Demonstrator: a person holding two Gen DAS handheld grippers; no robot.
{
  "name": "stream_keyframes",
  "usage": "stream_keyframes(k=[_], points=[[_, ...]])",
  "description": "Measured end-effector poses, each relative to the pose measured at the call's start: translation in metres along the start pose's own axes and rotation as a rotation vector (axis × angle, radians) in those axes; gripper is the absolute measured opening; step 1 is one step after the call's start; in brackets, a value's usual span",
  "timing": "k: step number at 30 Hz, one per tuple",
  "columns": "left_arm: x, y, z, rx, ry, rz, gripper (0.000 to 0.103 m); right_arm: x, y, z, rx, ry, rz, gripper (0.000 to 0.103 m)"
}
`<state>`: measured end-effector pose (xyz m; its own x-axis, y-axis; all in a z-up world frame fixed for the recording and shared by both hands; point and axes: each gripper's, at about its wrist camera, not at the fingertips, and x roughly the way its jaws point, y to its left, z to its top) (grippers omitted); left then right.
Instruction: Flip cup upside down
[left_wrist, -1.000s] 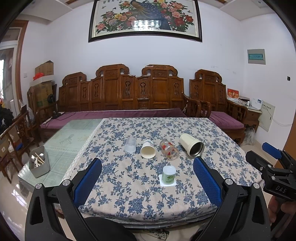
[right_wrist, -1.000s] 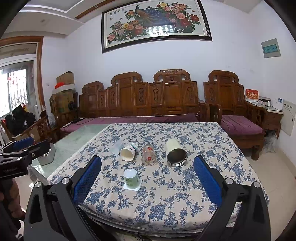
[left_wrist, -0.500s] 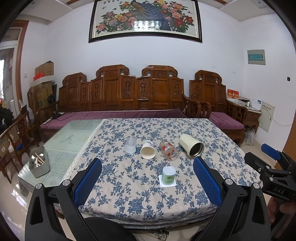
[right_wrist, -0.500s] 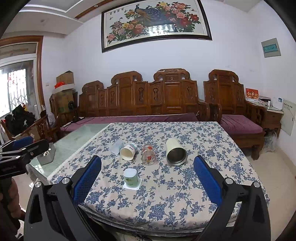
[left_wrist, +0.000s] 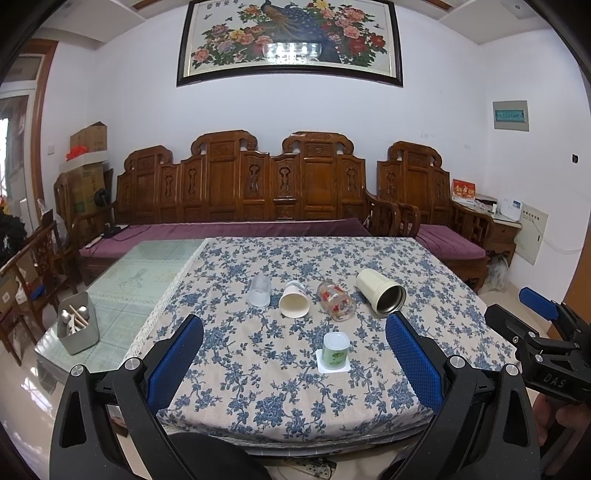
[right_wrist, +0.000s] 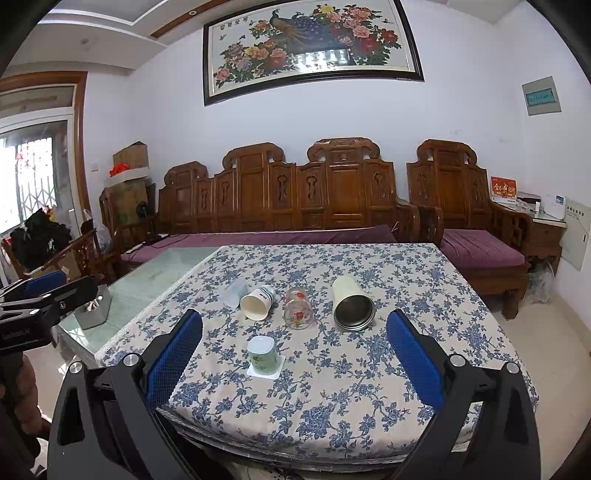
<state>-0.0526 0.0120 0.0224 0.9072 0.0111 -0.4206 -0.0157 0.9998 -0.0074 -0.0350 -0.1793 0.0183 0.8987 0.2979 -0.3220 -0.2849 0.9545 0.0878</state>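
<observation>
A small green cup (left_wrist: 335, 350) stands on a white square coaster (left_wrist: 332, 365) near the front of the floral tablecloth; it also shows in the right wrist view (right_wrist: 262, 352). Behind it a row of cups lies on its side: a clear plastic cup (left_wrist: 259, 291), a white paper cup (left_wrist: 293, 303), a flowered glass (left_wrist: 335, 301) and a cream steel tumbler (left_wrist: 380, 291). My left gripper (left_wrist: 295, 354) is open and empty, short of the table's front edge. My right gripper (right_wrist: 293, 354) is open and empty, also short of the table.
The table (left_wrist: 280, 406) carries a blue floral cloth; its left part is bare glass (left_wrist: 147, 266) with a grey utensil holder (left_wrist: 78, 326). Carved wooden benches (left_wrist: 258, 192) stand behind. A power strip (left_wrist: 314, 467) lies on the floor below the front edge.
Almost nothing has changed. Both grippers have held their place with only slight drift, and the cups have not moved.
</observation>
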Motion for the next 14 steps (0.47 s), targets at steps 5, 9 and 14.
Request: stream_keyframes(k=[5, 9, 14], points=[[0.0, 0.0, 0.0013, 0.003, 0.002, -0.001, 0.095, -0.0004, -0.0001, -0.0012, -0.002, 0.001, 0.002, 0.101], [-0.0002, -0.0002, 0.0012, 0.002, 0.002, 0.0, 0.095, -0.0007, 0.0004, -0.001, -0.002, 0.0, 0.002, 0.101], [0.0001, 0.0, 0.0013, 0.002, 0.002, -0.001, 0.095, -0.0005, 0.0003, -0.0013, -0.001, 0.002, 0.002, 0.101]])
